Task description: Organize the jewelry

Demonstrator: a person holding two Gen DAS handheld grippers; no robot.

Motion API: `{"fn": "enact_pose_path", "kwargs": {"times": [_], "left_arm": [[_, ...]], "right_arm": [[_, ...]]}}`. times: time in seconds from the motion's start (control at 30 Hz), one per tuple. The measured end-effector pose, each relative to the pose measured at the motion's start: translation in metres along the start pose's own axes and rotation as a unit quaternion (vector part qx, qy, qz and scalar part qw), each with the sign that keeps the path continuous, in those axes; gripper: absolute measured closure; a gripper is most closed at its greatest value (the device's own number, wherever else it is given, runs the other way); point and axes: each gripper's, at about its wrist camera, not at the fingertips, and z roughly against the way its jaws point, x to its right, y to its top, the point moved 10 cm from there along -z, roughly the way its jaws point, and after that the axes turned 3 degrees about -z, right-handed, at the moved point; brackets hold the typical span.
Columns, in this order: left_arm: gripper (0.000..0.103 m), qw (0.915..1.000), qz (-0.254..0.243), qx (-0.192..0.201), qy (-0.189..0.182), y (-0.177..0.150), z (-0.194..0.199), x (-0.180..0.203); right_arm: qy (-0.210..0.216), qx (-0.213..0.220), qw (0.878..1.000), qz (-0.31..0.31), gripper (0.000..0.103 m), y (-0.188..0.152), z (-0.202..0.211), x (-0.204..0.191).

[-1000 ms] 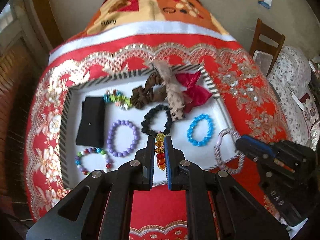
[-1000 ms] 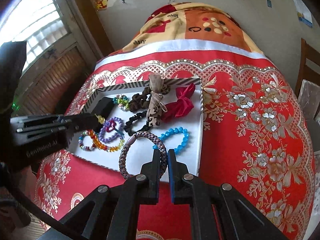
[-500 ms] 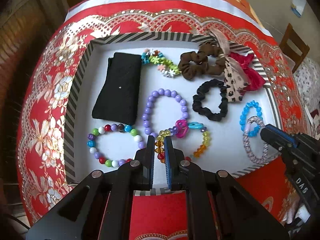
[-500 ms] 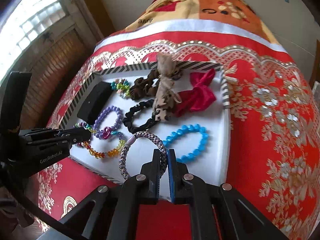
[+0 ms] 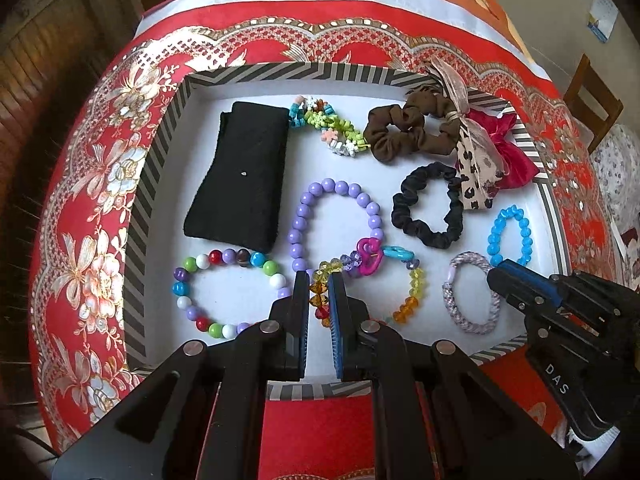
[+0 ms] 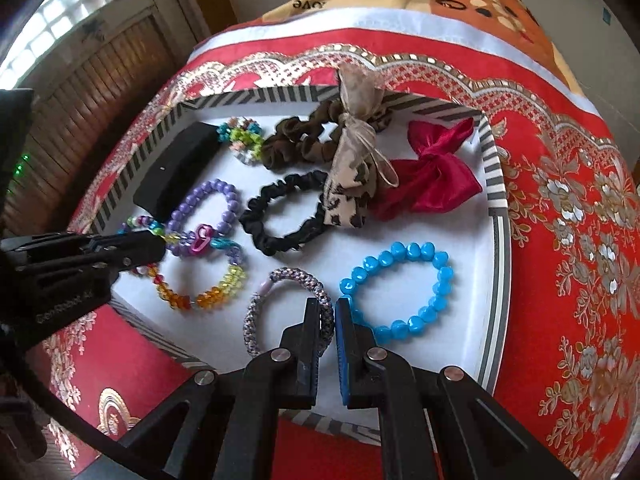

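Amber crystal bracelet [image 5: 404, 292] sits pinched in my left gripper [image 5: 319, 300] at the tray's [image 5: 160, 152] near edge; my right gripper [image 6: 328, 320] clamps the braided band [image 6: 280, 284] beside the blue bracelet [image 6: 400, 288]. Farther back lie scrunchies and a red bow [image 6: 432, 180].

Both wrist cameras are looking steeply down at close range along their own fingers onto the striped tray [image 5: 160, 168] [image 6: 494, 168]. The left view is facing its near left part, the right view its near right part; both are sharing the tray's contents and each other's gripper.
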Motion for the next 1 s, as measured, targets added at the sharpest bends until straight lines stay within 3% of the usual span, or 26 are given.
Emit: {"fn": "enact_pose_path", "kwargs": {"times": [0.13,0.17,0.23,0.27,0.5,1.0], "left_arm": [[0.088,1.0000,0.000,0.007,-0.001,0.001,0.003,0.001],[0.081,1.0000,0.004,0.009,-0.003,0.002,0.004,0.001],[0.074,0.9998,0.013,0.013,-0.006,0.002,0.007,-0.001],[0.072,0.9997,0.017,0.015,-0.007,0.003,0.009,-0.002],[0.071,0.9993,0.024,0.028,-0.002,0.003,0.022,-0.003],[0.071,0.9980,0.025,0.057,0.011,-0.016,0.058,-0.001]], "right_arm": [[0.001,0.000,1.000,-0.016,0.097,-0.001,0.001,0.006],[0.002,0.000,1.000,-0.021,0.095,-0.001,0.001,0.007],[0.009,0.003,0.999,-0.033,0.084,-0.003,0.006,0.009],[0.014,0.006,0.999,-0.040,0.074,-0.003,0.009,0.009],[0.030,0.028,0.998,-0.055,0.071,-0.007,0.033,0.003],[0.018,0.070,0.995,-0.068,0.065,-0.013,0.072,-0.002]]}}
